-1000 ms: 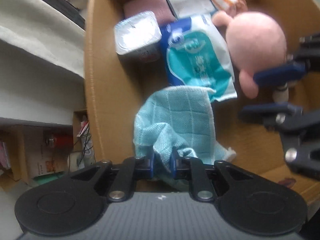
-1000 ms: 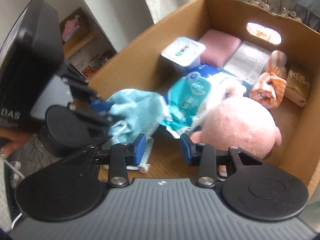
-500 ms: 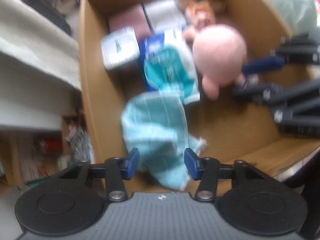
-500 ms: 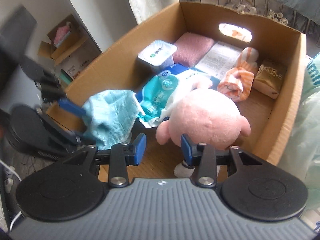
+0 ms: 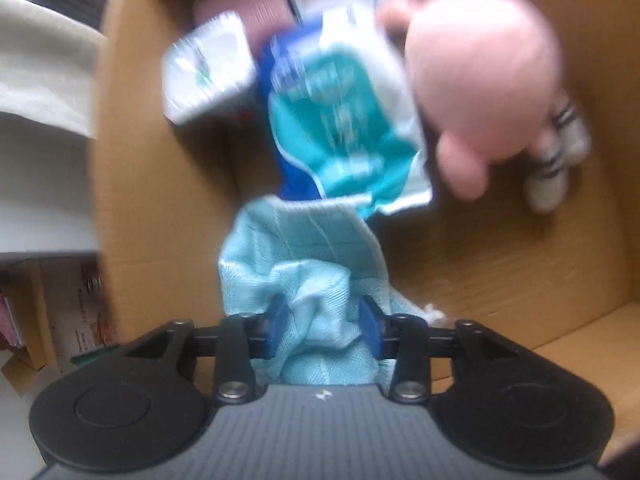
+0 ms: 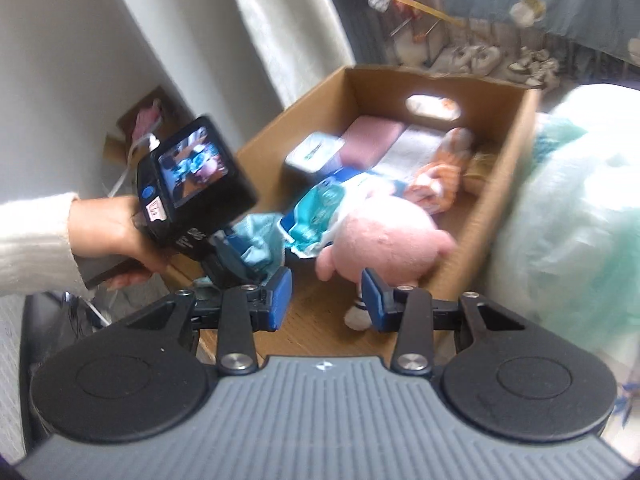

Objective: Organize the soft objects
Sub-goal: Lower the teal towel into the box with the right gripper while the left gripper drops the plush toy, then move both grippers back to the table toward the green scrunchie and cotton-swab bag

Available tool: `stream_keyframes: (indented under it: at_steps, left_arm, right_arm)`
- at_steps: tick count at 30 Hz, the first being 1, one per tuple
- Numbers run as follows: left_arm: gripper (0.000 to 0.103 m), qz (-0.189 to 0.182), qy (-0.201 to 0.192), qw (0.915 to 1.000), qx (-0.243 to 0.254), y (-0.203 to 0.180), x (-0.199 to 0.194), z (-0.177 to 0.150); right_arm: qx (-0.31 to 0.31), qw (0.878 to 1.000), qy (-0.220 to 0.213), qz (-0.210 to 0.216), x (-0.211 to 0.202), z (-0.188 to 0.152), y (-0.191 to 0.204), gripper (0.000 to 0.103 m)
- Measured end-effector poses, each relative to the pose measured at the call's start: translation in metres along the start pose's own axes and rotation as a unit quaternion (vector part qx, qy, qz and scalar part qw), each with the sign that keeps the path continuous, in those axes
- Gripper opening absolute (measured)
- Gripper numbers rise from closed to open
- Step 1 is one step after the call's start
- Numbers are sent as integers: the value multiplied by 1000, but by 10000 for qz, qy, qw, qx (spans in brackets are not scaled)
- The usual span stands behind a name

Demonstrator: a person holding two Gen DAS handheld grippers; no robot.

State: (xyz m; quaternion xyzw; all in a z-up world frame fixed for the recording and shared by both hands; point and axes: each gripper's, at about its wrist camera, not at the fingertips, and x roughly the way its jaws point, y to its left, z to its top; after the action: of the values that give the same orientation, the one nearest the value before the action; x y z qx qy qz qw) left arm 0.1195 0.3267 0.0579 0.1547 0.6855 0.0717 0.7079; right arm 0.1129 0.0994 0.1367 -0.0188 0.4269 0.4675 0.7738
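1. The left hand-held gripper (image 5: 322, 322) had just been opening; its jaws were apart around the blue cloth (image 5: 304, 256), no longer pinching it.
2. The cloth lay in the cardboard box (image 5: 152, 184), near the pink plush (image 5: 480, 76).
3. The right hand-held gripper (image 6: 326, 294) had drawn back from the box, half open and empty.

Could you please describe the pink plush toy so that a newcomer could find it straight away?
Look inside the open brown cardboard box. The round pink plush toy lies toward its near end, overlapping the edge of a teal and white plastic packet. It is the only smooth, ball-shaped pink thing with stubby limbs.
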Motion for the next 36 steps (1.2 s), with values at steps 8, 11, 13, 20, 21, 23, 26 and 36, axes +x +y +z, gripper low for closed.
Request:
stream_keyframes:
  at_steps: [8,11,13,20,21,23,26,36]
  left_arm:
    - [75,99,-2311,9724,-312,-28,-135,-59]
    - [75,-308,-2954,9548,-99,-66,-161,-65]
    - [77,-562,-3256,9437,181,-94,-173,-58]
    - [79,-1276,-3393,9193,1531,-232,-174,20]
    - [80,-1349,-3404,9165,1609,-243,-174,27]
    - [80,-1516,-3431,9111,1710,-263,-177,28]
    - [80,-1595,-3456,9091,1692,-274,-176,25]
    - [81,-1553,-3324,9172,1553,-272,-164,24]
  right_arm:
    - [363,9916,-979,-761,-106,-73,-57,41]
    - [668,9842,-1131,-1191,-141,-110,-90,41]
    - [732,9788,-1190,-1501,-160,-131,-111,43]
    - [20,9582,-1348,-2522,-180,-182,-159,52]
    - [-79,9544,-1331,-2669,-177,-184,-161,54]
    - [-345,9477,-1273,-2907,-167,-184,-170,57]
    - [-324,9378,-1275,-3213,-147,-175,-193,57]
    - [1052,9355,-1215,-3147,-110,-180,-264,4]
